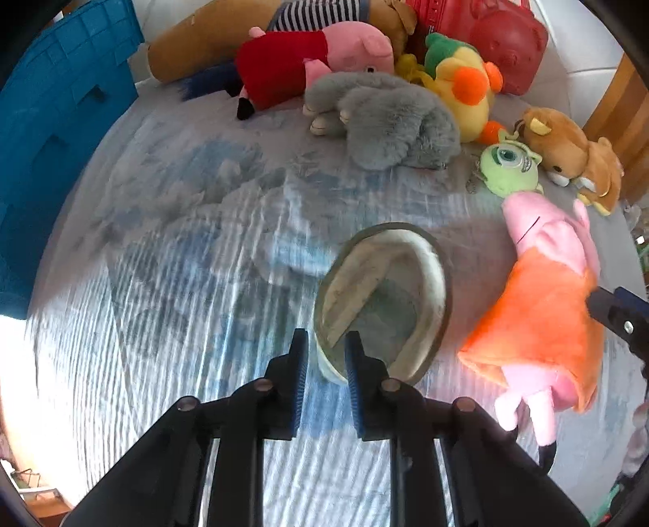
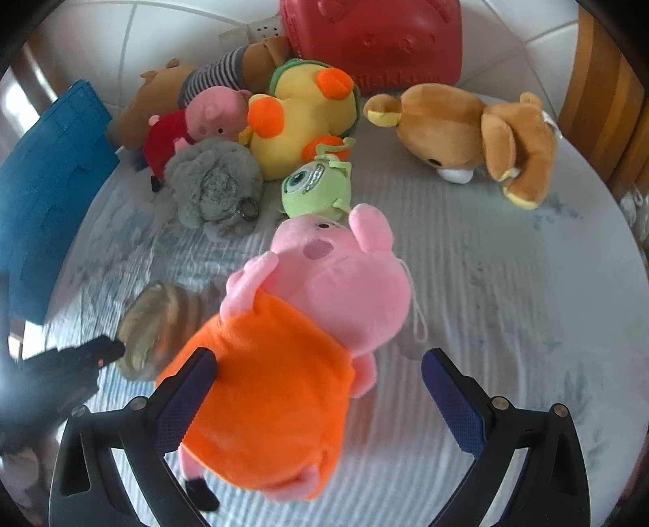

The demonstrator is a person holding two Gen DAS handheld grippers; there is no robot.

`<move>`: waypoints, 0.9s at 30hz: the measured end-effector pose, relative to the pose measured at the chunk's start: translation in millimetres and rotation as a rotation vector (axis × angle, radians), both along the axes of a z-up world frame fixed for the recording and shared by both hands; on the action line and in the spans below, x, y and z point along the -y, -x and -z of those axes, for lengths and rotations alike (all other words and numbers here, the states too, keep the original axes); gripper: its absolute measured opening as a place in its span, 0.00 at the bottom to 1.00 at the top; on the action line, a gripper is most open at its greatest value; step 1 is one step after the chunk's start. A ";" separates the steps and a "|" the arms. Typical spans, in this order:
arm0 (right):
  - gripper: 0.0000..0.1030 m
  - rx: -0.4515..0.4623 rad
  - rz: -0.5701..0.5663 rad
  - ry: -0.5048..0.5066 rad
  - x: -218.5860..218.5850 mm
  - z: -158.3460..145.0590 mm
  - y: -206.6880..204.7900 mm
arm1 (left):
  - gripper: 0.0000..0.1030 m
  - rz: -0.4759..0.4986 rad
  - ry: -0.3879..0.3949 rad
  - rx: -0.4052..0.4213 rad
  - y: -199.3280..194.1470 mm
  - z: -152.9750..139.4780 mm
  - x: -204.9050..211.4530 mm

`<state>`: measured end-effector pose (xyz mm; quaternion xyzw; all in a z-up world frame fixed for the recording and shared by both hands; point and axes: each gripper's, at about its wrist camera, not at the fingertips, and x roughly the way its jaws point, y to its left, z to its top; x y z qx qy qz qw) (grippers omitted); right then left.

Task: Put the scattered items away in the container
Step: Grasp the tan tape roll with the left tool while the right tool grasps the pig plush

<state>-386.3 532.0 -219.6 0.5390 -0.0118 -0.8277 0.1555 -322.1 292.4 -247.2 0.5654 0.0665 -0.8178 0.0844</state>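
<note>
My left gripper (image 1: 324, 344) is shut on the rim of a grey fleece-lined slipper (image 1: 385, 300), which also shows in the right wrist view (image 2: 156, 328). My right gripper (image 2: 318, 367) is open, its fingers either side of a pink pig plush in an orange dress (image 2: 284, 365); the left pad touches the dress. That pig also shows in the left wrist view (image 1: 543, 308). A blue crate (image 1: 52, 142) stands at the left, also seen in the right wrist view (image 2: 44, 194).
On the bedspread (image 1: 182, 243) lie a pig in a red dress (image 1: 308, 61), a grey furry toy (image 1: 385, 121), a yellow duck (image 1: 462, 81), a green one-eyed monster (image 1: 511, 166), a brown bear (image 1: 572, 154) and a striped plush (image 1: 227, 28). A red plastic box (image 1: 499, 36) stands behind.
</note>
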 end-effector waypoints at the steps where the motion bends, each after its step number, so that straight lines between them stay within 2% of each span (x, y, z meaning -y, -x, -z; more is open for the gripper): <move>1: 1.00 0.006 0.005 0.002 2.3 1.7 1.8 | 0.18 0.005 -0.008 -0.006 -0.4 0.6 2.5; 6: 1.00 0.039 0.023 0.007 12.7 9.9 9.3 | 0.18 0.032 -0.043 -0.002 6.1 4.5 5.0; 8: 1.00 0.042 0.028 -0.001 16.0 11.3 11.5 | 0.22 0.062 -0.069 -0.014 7.8 -2.8 1.5; 9: 1.00 0.040 0.028 -0.004 17.4 10.9 12.1 | 0.35 0.086 -0.078 -0.025 8.6 -7.9 -2.0; 10: 1.00 0.038 0.029 -0.012 19.1 10.2 12.4 | 0.56 0.111 -0.087 -0.035 9.3 -13.0 -5.5; 11: 1.00 0.037 0.028 -0.018 19.9 9.7 12.4 | 0.68 0.136 -0.095 -0.046 10.1 -18.0 -9.0; 12: 1.00 0.039 0.027 -0.020 20.2 9.4 12.5 | 0.84 0.158 -0.089 -0.060 11.1 -21.9 -13.5; 13: 1.00 0.040 0.027 -0.022 20.5 9.2 12.4 | 0.87 0.181 -0.082 -0.074 12.2 -25.7 -18.0; 16: 1.00 0.048 0.037 -0.016 18.6 9.7 11.6 | 0.87 0.214 -0.046 -0.059 21.0 -23.9 -23.7; 20: 1.00 0.047 0.044 -0.011 17.3 10.6 11.5 | 0.87 0.219 -0.004 0.004 36.1 -3.7 -21.1; 23: 1.00 0.049 0.063 -0.009 16.2 12.9 13.0 | 0.89 0.225 -0.043 0.019 42.1 7.8 -18.6; 26: 1.00 0.060 0.077 -0.017 18.8 18.1 16.4 | 0.88 0.237 0.039 0.068 48.5 24.1 -24.4; 27: 1.00 0.069 0.077 -0.020 20.5 21.0 18.1 | 0.86 0.235 0.028 0.093 49.6 33.0 -23.5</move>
